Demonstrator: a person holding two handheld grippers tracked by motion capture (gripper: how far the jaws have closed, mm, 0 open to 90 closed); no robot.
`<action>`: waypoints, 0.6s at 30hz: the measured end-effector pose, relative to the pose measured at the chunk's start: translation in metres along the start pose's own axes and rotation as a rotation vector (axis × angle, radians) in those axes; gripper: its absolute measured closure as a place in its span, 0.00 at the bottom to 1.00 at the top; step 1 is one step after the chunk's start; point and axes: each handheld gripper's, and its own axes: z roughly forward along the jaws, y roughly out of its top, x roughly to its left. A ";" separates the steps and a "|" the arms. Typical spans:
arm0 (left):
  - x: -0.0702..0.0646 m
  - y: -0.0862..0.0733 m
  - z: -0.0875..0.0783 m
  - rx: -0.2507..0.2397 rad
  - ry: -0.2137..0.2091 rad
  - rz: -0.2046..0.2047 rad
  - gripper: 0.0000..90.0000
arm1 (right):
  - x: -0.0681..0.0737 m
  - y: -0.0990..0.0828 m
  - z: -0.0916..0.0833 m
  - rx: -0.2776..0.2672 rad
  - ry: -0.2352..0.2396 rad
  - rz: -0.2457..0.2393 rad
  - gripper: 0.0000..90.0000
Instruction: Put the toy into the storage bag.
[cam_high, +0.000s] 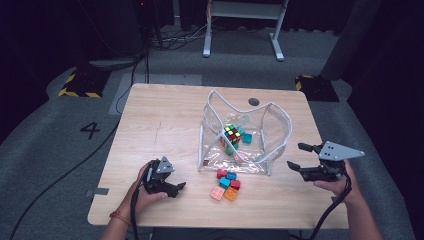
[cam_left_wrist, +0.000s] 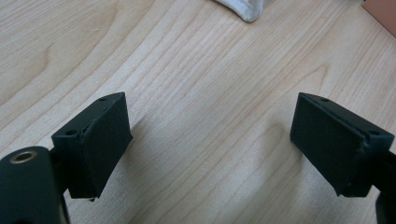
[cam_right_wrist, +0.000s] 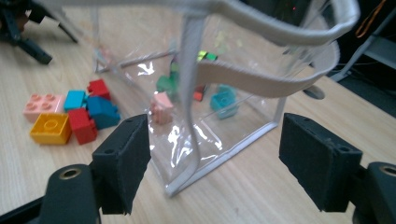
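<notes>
Clearly the clear bag (cam_right_wrist: 224, 116) is light and floppy; its stiffer white rim suits the wide-open right gripper (cam_right_wrist: 212, 163); the left gripper (cam_left_wrist: 210, 144) gapes empty.

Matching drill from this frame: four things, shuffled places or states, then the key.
Things:
1. clear plastic bag with grey trim
2. multicoloured puzzle cube
3. yellow toy brick
4. left tool

Places or states:
A. inside the bag
B. open over bare wood
C. standing open at mid-table
D. on the table outside the bag

Pairs: 1-C, 2-A, 3-D, 4-B
</notes>
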 end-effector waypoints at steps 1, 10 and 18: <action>0.000 0.000 0.000 0.000 0.000 0.000 0.14 | 0.002 -0.002 0.001 0.011 0.000 -0.003 0.28; 0.000 0.000 0.000 -0.001 0.002 -0.001 0.14 | 0.025 -0.015 0.013 0.028 0.032 -0.007 0.30; 0.000 0.000 0.000 -0.001 0.004 0.000 0.14 | 0.054 -0.028 0.037 0.048 0.129 -0.016 0.38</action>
